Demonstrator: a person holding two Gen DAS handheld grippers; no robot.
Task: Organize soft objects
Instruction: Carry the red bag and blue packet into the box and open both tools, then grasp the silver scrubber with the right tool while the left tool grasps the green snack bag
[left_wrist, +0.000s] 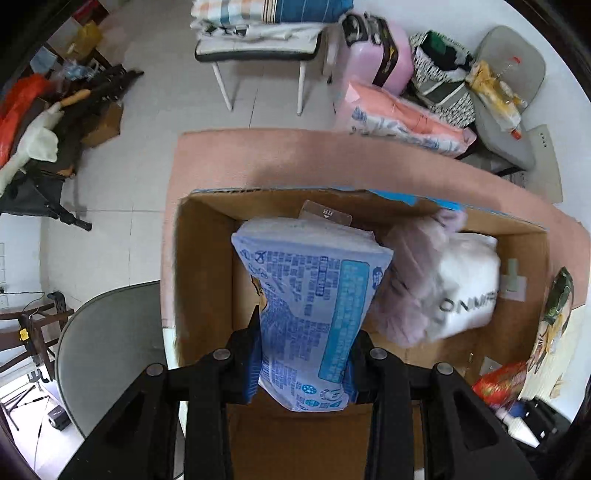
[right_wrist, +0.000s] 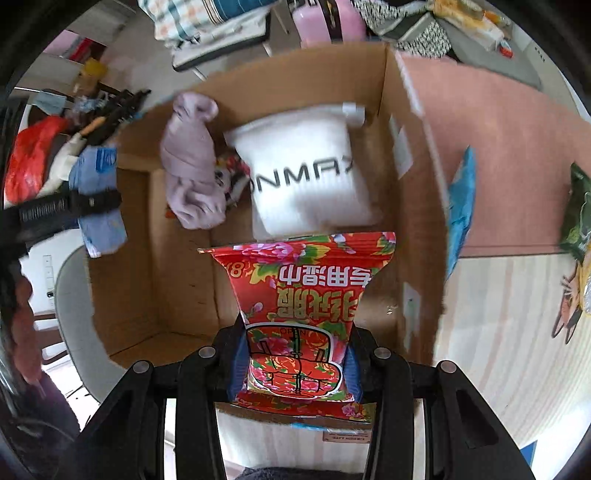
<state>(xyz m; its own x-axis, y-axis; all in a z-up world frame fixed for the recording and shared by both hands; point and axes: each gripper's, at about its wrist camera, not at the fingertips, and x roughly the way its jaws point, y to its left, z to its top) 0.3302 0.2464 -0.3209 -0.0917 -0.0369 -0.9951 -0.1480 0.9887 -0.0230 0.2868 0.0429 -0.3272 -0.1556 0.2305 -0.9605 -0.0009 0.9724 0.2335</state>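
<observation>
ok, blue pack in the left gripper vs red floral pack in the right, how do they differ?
Colour: the blue pack is pale blue with dense small print; the red floral pack is bright red with flowers and large characters. Grip: the left hand-held gripper pinches the blue pack into a waist; the right hand-held gripper squeezes the red floral pack less. Shared: both are soft, clamped, and held over the cardboard box.

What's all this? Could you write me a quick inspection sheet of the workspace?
Surface: pink table covering; striped mat.
Job's things: cardboard box holds lilac cloth and white pack.
Clutter: green snack bag.
Grippers: left gripper jaws clamp blue packet; right gripper jaws clamp red floral packet, both over the box.
Cables: nothing seen.
Surroundings: pink suitcase, stool with bedding.
</observation>
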